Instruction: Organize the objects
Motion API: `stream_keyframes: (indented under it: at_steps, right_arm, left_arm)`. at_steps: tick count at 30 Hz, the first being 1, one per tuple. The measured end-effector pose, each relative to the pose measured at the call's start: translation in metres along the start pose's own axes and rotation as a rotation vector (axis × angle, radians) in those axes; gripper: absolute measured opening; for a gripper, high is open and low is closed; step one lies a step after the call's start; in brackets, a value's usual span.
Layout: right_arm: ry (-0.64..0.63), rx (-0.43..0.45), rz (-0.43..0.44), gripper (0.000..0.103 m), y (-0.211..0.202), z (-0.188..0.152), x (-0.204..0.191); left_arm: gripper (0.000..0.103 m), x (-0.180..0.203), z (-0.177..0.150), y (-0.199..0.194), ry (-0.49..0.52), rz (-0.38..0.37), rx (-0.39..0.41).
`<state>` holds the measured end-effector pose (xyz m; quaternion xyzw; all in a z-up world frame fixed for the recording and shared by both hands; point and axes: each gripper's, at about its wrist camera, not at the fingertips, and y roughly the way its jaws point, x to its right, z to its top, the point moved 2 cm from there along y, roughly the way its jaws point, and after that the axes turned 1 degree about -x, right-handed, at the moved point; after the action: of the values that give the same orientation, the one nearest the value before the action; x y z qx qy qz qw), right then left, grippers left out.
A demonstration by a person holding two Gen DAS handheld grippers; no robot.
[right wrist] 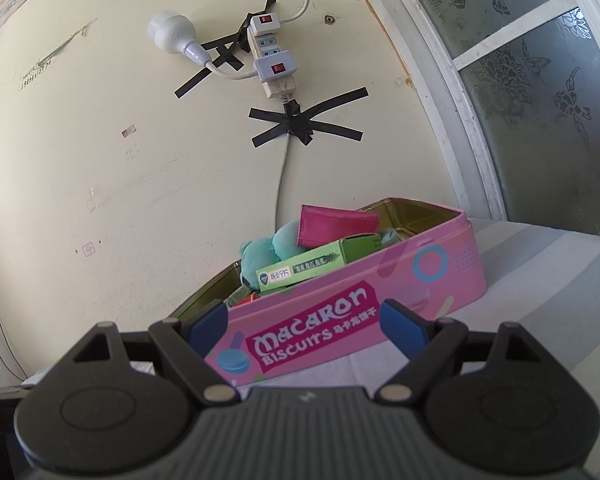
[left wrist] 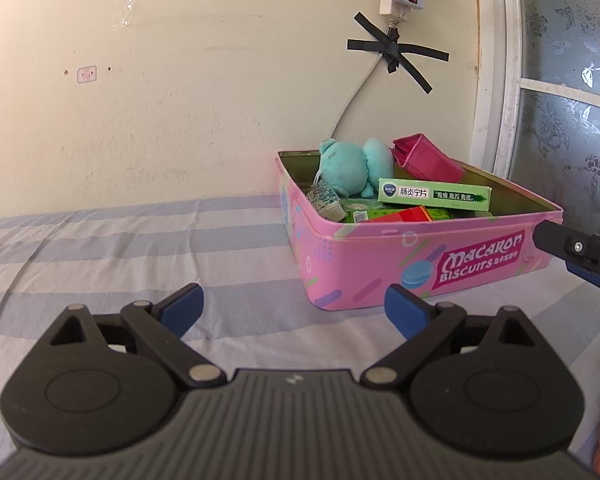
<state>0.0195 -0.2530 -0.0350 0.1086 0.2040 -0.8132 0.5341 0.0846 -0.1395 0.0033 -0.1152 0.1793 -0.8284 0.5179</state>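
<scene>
The left gripper (left wrist: 294,312) is held with its blue-padded jaws spread wide; nothing is gripped and nothing is touched. It is positioned over the striped blue-and-white bedsheet (left wrist: 120,248), with the near corner of the pink rectangular "Macaron Biscuits" tin (left wrist: 380,264) just ahead of its right pad. The right gripper (right wrist: 306,326) is likewise held wide apart. The tin's long printed side (right wrist: 340,312) is seen between its two pads, but contact with either pad cannot be confirmed, and no grip is shown. In the left wrist view the tip of the right gripper (left wrist: 572,248) is seen at the tin's right end, close to the rim.

The tin is placed on the bedsheet near the cream wall (left wrist: 180,100), lid off, opening upward. Its long axis runs roughly parallel to the wall in the left wrist view, the printed side facing the cameras.

Inside the tin are contained a teal plush toy (left wrist: 346,166), a magenta pouch (left wrist: 428,156) standing above the rim, a light-green medicine carton (left wrist: 434,196) lying across the top, and a red box (left wrist: 404,214) lower down among green packets.

A white power strip (right wrist: 274,64) is fixed to the wall above with black tape (right wrist: 304,122), its cable hanging behind the tin. A patterned frosted window (left wrist: 572,80) is located to the right.
</scene>
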Motion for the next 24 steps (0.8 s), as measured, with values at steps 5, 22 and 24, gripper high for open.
stream_keyframes:
  at_steps: [5, 22, 24]
  right_arm:
    - [0.005, 0.006, -0.001, 0.086, -0.0009, 0.0002, 0.0007]
    - [-0.034, 0.013, -0.025, 0.086, -0.0055, -0.0019, -0.0072]
    - [-0.033, 0.013, -0.030, 0.086, -0.0064, -0.0021, -0.0073]
  left_arm:
    - [0.099, 0.0006, -0.0011, -0.0002, -0.001, 0.000, -0.005]
    - [0.099, -0.0073, 0.0009, 0.0022, -0.034, -0.011, -0.025]
    - [0.099, -0.0068, 0.0010, 0.0019, -0.033, -0.009, -0.027]
